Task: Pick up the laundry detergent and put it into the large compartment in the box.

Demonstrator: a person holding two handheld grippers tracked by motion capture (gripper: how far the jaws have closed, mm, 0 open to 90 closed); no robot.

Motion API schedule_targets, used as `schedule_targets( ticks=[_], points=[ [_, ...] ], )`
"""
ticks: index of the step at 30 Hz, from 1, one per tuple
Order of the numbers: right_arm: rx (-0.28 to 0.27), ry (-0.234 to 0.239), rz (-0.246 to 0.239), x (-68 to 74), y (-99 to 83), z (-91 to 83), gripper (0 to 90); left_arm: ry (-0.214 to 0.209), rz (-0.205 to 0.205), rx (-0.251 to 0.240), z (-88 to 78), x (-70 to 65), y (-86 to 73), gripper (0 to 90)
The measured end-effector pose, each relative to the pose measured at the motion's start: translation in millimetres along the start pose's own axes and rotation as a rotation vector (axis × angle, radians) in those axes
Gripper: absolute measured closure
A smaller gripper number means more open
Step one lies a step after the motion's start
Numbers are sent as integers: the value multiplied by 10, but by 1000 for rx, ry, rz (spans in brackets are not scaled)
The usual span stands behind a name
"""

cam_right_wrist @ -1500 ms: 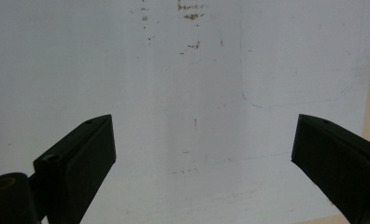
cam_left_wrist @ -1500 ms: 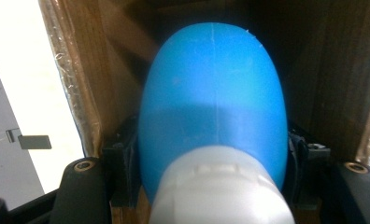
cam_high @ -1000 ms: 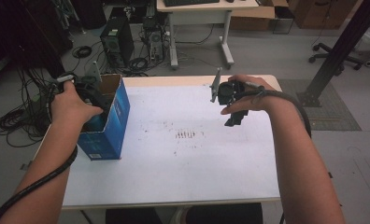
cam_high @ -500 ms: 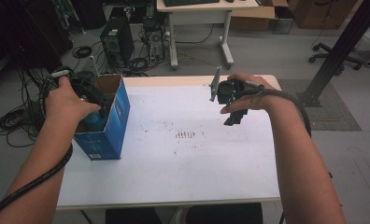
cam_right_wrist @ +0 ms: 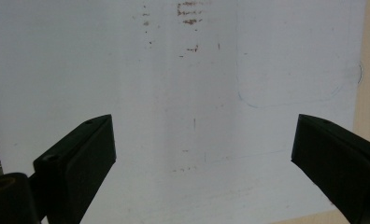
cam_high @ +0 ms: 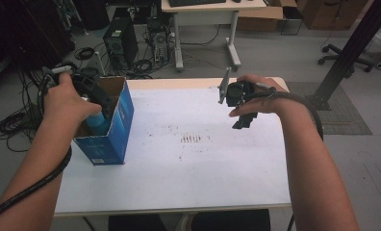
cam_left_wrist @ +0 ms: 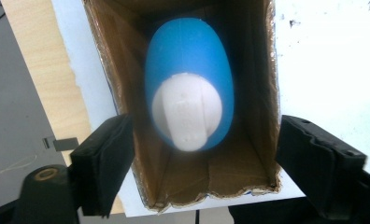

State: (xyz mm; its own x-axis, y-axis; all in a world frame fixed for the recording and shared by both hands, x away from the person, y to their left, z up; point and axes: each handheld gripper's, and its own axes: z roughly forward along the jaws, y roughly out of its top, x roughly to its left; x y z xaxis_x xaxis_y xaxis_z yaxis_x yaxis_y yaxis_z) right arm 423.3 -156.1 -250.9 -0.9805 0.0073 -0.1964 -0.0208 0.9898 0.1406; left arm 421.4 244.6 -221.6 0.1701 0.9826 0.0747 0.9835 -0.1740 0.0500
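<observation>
The blue bottle (cam_left_wrist: 188, 79) stands inside the open-topped blue cardboard box (cam_high: 119, 115) at the left side of the tabletop (cam_high: 203, 163), and the left hand-held gripper (cam_left_wrist: 204, 161) hangs straight above it. In the left gripper view the camera looks down the box's brown inner walls onto the bottle's white cap (cam_left_wrist: 187, 112). The bottle's long axis runs up and down, pointing toward that gripper, so the bottle lies directly below it rather than off to either side.

The left hand-held gripper's jaws have just been opening; they now stand spread, one outside each long wall of the box. The bottle shows between them but well below, touched by neither pad — released, by the look of it, so the left hand needs only a clean lift away.

The right hand-held gripper (cam_high: 241, 108) hovers over the far right part of the tabletop, well apart from the box; its own view shows its jaws spread wide with only the white, faintly stained surface between them. The left hand (cam_high: 66, 98) is much the nearer to the bottle.

As for writing, the cap bears raised marks too blurred to read, and a small white label low on the box's near face is illegible — no brand can be made out.
</observation>
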Motion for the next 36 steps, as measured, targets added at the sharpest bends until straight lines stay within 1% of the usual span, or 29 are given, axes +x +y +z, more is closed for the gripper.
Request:
schedule_targets(
  ticks=[4,8,11,15,16,19,22,25,26,30,33,36],
  points=[
    [0,-1,2,7,-8,-6,62,-3,-1,-2,-21,0,-1,164],
    [-1,-2,4,8,-18,-9,62,1,10,-6,-39,8,-2,127],
    [-2,-3,4,9,-21,-10,62,2,16,-8,-64,18,-4,120],
    [-2,-3,2,11,-22,-12,62,10,43,-7,-96,12,-7,84],
    [-3,-3,0,10,-22,-12,62,9,51,-1,-103,7,-6,79],
    [-1,-3,1,16,-19,-17,62,3,65,-3,-125,-14,-4,69],
    [-2,-5,-2,20,-16,-25,62,9,89,-4,-147,-51,1,47],
    [-1,-4,-3,31,-14,-30,62,34,124,-8,-171,-89,9,8],
    [2,-4,-4,33,-14,-32,62,31,134,-17,-189,-109,10,4],
    [6,-7,-8,48,-12,-40,62,33,170,-24,-230,-157,16,2],
    [5,-8,-10,55,-14,-44,62,28,215,-41,-269,-219,21,2],
    [7,-7,-9,61,-18,-45,62,24,252,-40,-300,-286,31,2]
  ],
)
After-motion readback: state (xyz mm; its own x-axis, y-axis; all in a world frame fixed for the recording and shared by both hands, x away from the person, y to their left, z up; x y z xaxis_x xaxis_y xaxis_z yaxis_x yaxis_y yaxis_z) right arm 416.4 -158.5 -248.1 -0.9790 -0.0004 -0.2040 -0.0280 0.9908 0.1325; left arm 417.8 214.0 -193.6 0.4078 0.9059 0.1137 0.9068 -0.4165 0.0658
